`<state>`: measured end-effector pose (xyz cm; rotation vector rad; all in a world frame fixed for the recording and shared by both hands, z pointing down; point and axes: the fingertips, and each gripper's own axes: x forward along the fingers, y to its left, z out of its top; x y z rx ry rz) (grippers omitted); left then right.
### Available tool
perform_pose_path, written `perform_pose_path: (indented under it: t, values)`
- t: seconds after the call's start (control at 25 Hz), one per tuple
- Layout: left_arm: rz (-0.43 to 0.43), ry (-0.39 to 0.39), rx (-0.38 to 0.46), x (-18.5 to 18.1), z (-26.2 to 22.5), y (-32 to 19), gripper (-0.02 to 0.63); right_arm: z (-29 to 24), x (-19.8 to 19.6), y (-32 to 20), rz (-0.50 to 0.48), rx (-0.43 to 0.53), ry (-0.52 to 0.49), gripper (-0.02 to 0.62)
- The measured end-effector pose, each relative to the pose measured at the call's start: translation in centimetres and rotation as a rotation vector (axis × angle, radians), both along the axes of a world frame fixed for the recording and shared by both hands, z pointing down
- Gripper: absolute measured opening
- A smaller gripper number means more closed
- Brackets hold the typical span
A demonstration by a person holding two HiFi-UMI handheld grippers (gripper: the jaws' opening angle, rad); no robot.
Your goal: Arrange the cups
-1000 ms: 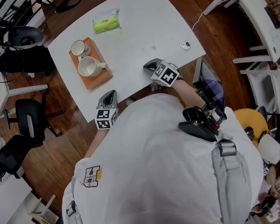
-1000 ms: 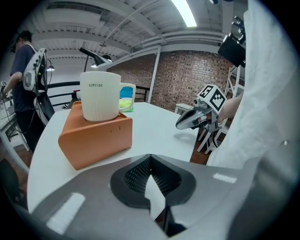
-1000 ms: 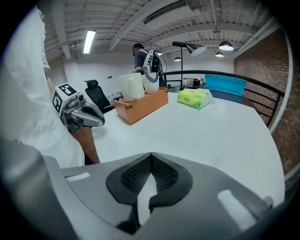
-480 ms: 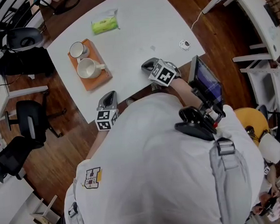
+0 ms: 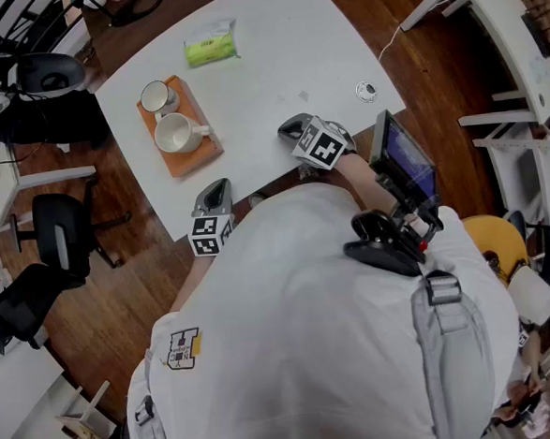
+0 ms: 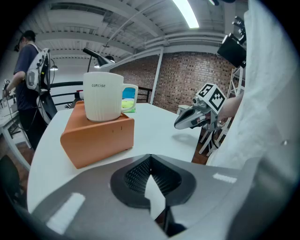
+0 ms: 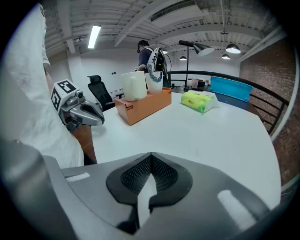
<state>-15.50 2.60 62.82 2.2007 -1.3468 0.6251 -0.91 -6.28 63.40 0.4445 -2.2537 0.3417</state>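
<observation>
Two white cups stand on an orange block (image 5: 195, 152) at the table's left part: a ribbed mug (image 5: 175, 132) with its handle to the right and a second cup (image 5: 157, 95) behind it. My left gripper (image 5: 216, 188) rests at the table's near edge, just right of the block, shut and empty. My right gripper (image 5: 293, 126) lies on the table further right, also shut with nothing in it. In the left gripper view the ribbed mug (image 6: 102, 101) sits on the block (image 6: 97, 136) ahead, beyond the closed left gripper (image 6: 150, 158). In the right gripper view both cups (image 7: 134, 86) appear far left, beyond the closed right gripper (image 7: 151, 157).
A green packet (image 5: 210, 48) lies at the white table's (image 5: 273, 54) far side, and a small round object (image 5: 366, 90) sits near its right edge. Office chairs (image 5: 60, 240) stand on the wooden floor to the left. A person (image 6: 28, 89) stands in the background.
</observation>
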Motion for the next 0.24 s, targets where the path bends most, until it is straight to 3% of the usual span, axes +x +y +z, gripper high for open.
perform_pose_path:
  t: [0.24]
  values:
    - [-0.003,-0.002,-0.008,-0.16,0.1,0.24,0.0,-0.18,-0.23,0.04,-0.004,0.0,-0.002,0.0]
